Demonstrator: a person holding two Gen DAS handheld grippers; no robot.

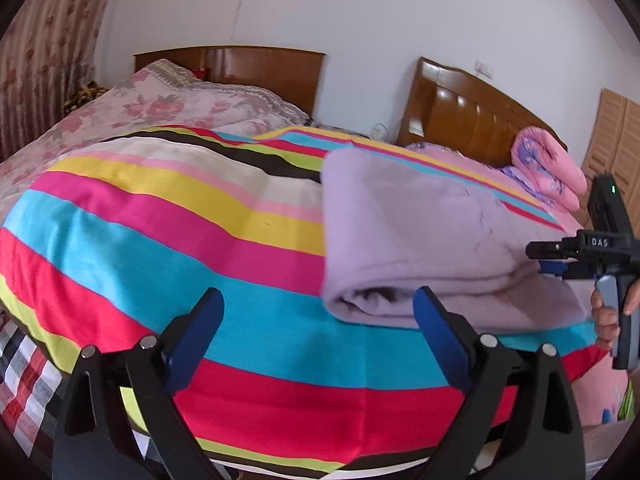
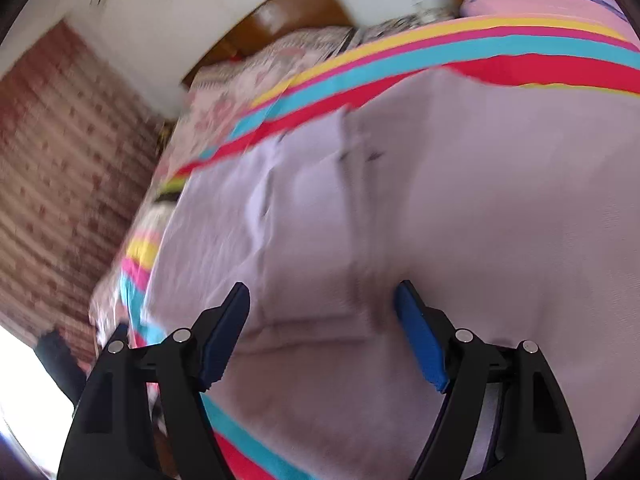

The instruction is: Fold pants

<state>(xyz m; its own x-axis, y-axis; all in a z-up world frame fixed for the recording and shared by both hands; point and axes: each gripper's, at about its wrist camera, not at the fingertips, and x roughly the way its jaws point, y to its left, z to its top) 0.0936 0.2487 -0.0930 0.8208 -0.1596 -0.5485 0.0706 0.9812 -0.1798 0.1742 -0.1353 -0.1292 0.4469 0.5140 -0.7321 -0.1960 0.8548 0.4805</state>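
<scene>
The lilac pants (image 1: 424, 232) lie folded into a thick rectangle on the striped bedspread (image 1: 160, 216), with the rolled fold edge toward me. My left gripper (image 1: 320, 308) stands open just in front of that fold edge, its blue pads empty. In the left wrist view the right gripper (image 1: 548, 258) reaches in from the right edge over the pants, held by a hand (image 1: 606, 320). Seen from the right wrist, the open right gripper (image 2: 322, 300) hovers over the lilac pants (image 2: 360, 220), nothing between its fingers; this view is blurred.
A second bed with a floral quilt (image 1: 168, 104) and a wooden headboard (image 1: 260, 68) stands behind. A folded pink blanket (image 1: 548, 168) rests by the right headboard (image 1: 472, 116). A checked sheet (image 1: 24, 364) hangs at lower left. Curtains (image 1: 44, 60) are on the left.
</scene>
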